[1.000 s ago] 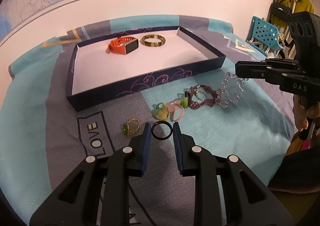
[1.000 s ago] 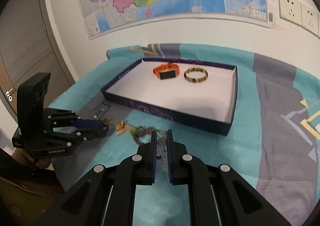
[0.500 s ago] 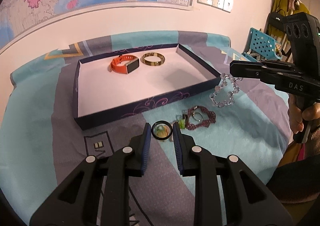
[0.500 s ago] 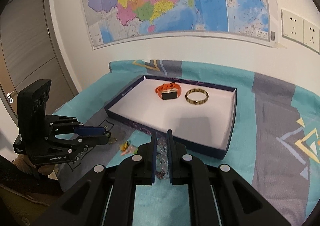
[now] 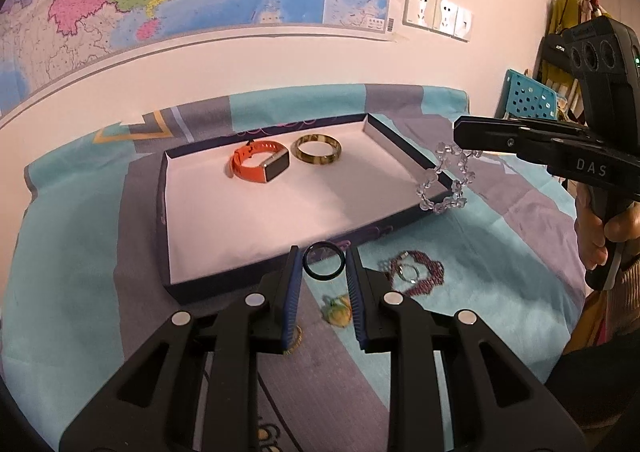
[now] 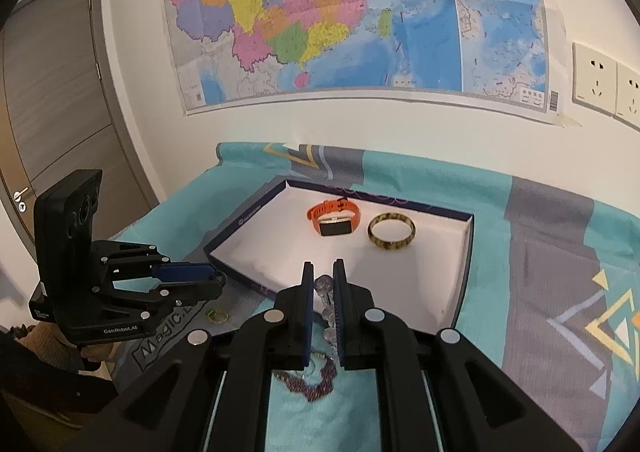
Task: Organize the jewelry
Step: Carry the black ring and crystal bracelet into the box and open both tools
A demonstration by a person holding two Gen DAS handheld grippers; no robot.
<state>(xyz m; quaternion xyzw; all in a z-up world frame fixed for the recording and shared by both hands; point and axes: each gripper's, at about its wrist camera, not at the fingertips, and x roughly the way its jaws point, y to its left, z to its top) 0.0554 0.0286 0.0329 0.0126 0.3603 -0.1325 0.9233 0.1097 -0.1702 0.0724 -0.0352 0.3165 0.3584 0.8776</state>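
— Holding anything, the left gripper (image 5: pixel 322 266)?
— Yes, a black ring (image 5: pixel 324 262), pinched between its narrowly parted pads, above the box's (image 5: pixel 280 276) near wall.
— And the right gripper (image 6: pixel 323 288)?
— Nearly closed on a clear bead bracelet (image 5: pixel 446 181), which dangles beside the box's right corner.

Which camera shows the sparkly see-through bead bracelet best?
The left wrist camera: the whole loop of the clear bead bracelet dangles from the right gripper, in front of the box. The right wrist camera shows only a few beads between its own fingers.
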